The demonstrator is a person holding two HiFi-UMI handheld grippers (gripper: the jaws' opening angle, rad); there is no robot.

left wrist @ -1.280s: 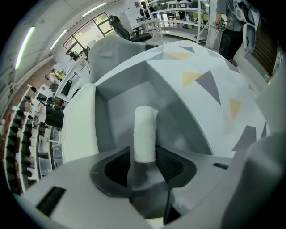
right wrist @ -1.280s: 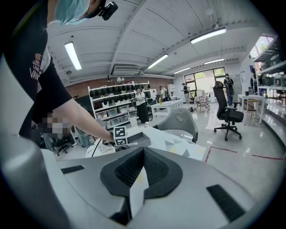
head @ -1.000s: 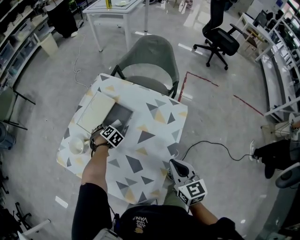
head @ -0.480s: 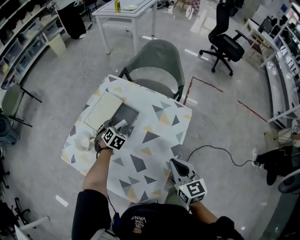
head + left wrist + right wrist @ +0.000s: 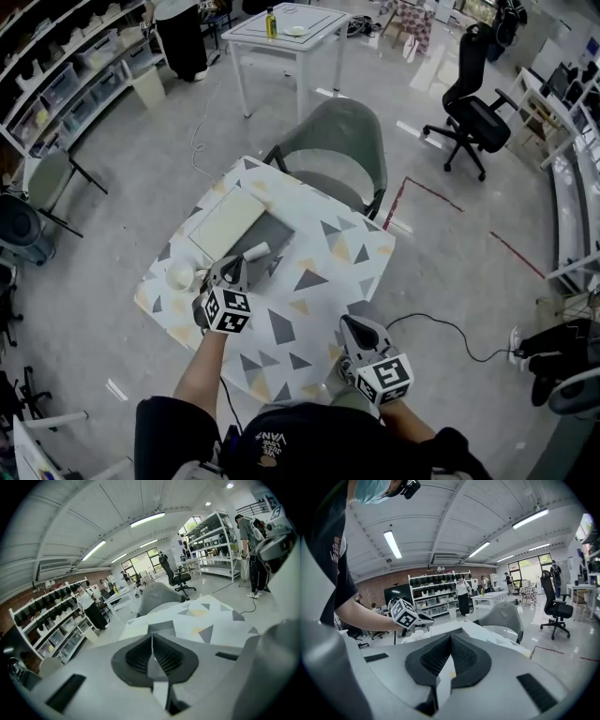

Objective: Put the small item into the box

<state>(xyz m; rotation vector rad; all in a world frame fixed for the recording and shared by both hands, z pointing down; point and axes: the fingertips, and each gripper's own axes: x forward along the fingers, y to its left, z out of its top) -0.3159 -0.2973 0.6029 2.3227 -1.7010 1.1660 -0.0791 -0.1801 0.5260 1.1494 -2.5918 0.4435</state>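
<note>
A: Biggest first, go.

B: Surface point(image 5: 314, 281) with a triangle-print cloth, middle of the head view. Green chair point(image 5: 336, 131) at its 12 o'clock, close against the far edge. White table point(image 5: 289, 23) farther off at 12, black office chair point(image 5: 473, 108) at 2 o'clock, both well apart from the surface.

A: Box?

B: Grey box point(image 5: 277, 234), open, in the surface's 10 o'clock quarter. Cream lid point(image 5: 227, 223) lies flat at the box's 10 o'clock, right alongside; touching or not, can't tell.

A: Left side?

B: The left hand-held gripper point(image 5: 232, 272) is at the box's 7 o'clock, held above the cloth, tips pointing toward the box. Its own view shows the jaws narrow, pads together, nothing between them. They have just been closing, on nothing.

A: Right side?

B: The right hand-held gripper point(image 5: 349, 328) is at the surface's 5 o'clock corner, near the person's body, well apart from the box. Jaws narrow too, pads meeting at the tips, nothing gripped. Its view catches the other one's marker cube point(image 5: 404, 612) at 10 o'clock.

A: Small things?

B: White cup point(image 5: 181, 276) at the box's 8 o'clock, near the surface's left edge, just beside the left hand-held gripper. Small item point(image 5: 255, 251): a short white cylinder on its side inside the grey box, by the box's near edge, just ahead of the left hand-held gripper's tips.
</note>
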